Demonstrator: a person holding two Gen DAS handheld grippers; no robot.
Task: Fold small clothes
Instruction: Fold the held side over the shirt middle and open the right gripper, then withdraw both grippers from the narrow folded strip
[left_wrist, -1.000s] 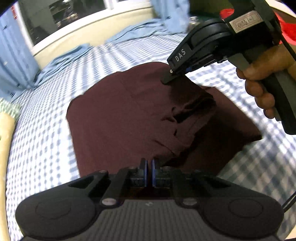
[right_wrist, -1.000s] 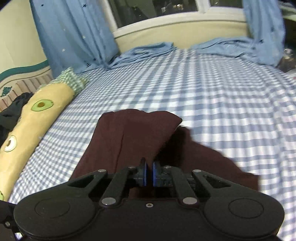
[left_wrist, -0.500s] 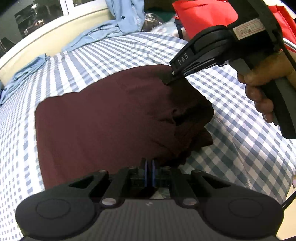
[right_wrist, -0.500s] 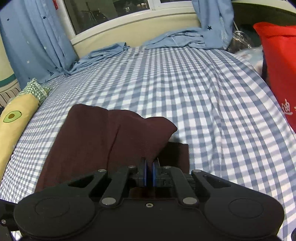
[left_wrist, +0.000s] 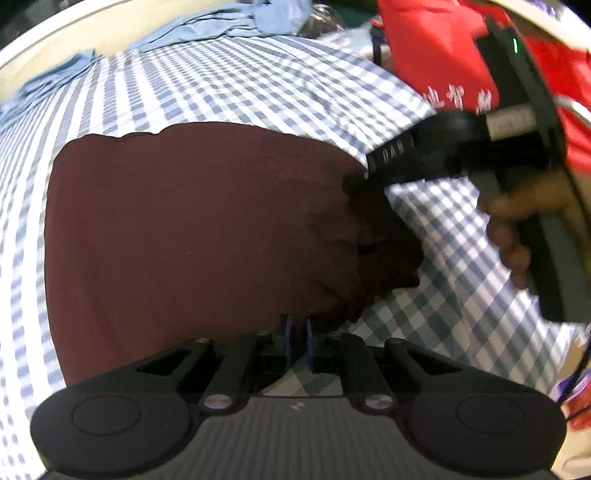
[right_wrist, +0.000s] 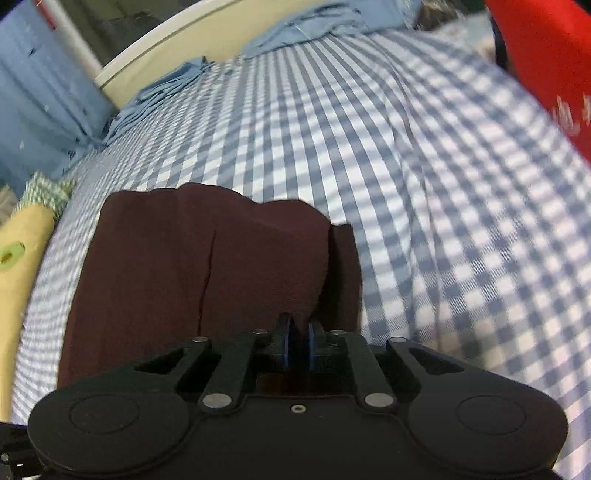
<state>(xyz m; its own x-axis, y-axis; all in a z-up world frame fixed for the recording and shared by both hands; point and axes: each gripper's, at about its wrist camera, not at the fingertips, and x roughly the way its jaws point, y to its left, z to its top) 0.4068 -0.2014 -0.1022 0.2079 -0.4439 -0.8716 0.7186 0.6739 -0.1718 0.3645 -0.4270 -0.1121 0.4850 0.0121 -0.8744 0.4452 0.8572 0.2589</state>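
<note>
The right claw (right_wrist: 298, 345) pinches a raised fold of the maroon garment (right_wrist: 207, 266) lying on the checked bedsheet (right_wrist: 424, 206).

Even indoor light, strong fisheye bending at edges, motion blur throughout.

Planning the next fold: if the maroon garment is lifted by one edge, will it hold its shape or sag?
The maroon garment looks floppy: it bunches into soft wrinkles near the right gripper. It probably sags from any pinch point. On the checked bedsheet it likely drags rather than slides, and seems light.
</note>
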